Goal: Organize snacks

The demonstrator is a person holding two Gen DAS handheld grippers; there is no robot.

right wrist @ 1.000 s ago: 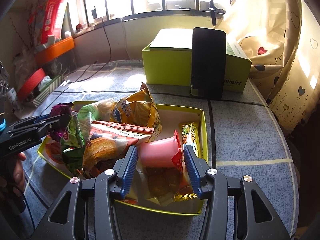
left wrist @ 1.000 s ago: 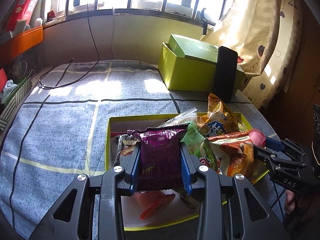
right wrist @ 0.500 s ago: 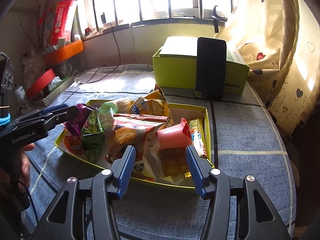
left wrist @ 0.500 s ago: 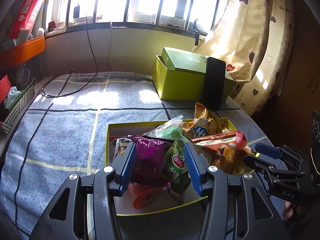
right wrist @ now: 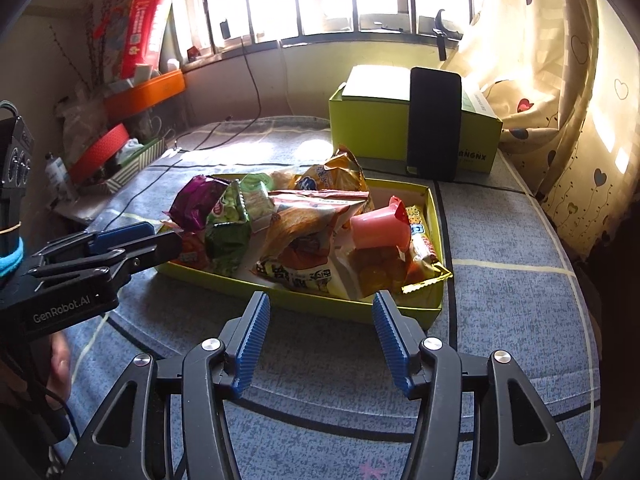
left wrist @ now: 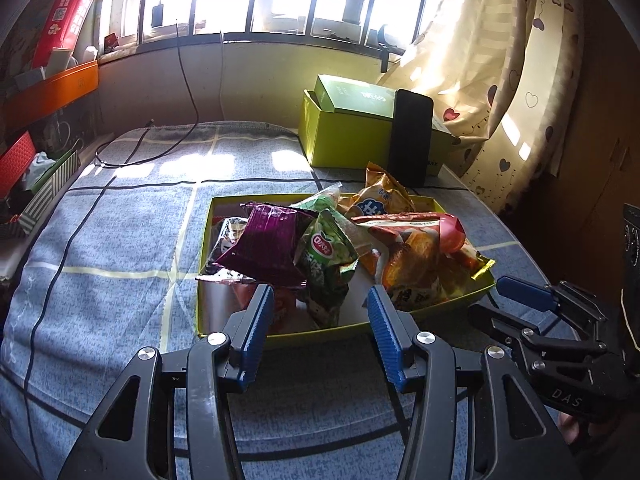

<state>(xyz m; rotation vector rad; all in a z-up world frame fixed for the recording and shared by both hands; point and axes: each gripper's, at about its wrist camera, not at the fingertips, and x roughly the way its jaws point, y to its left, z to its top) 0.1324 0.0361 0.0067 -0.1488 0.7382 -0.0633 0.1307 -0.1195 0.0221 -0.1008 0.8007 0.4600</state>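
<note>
A shallow yellow-green tray (left wrist: 206,264) (right wrist: 436,216) on the blue checked cloth holds several snacks: a purple packet (left wrist: 268,246) (right wrist: 196,202), a green pea bag (left wrist: 326,256) (right wrist: 228,228), orange chip bags (left wrist: 412,256) (right wrist: 304,236) and a pink jelly cup (right wrist: 378,226). My left gripper (left wrist: 318,300) is open and empty just before the tray's near edge. My right gripper (right wrist: 320,312) is open and empty before the tray's near rim. Each gripper shows in the other's view, left (right wrist: 132,240) and right (left wrist: 520,292).
A larger green box (left wrist: 348,140) (right wrist: 376,120) with a black phone (left wrist: 412,136) (right wrist: 434,120) leaning on it stands behind the tray. A black cable (left wrist: 160,148) lies at the far left. Shelf clutter (right wrist: 120,148) lines the left; a curtain (left wrist: 480,80) hangs right.
My left gripper let go of the purple packet and my right let go of the pink cup. Both opened and drew back from the tray.
</note>
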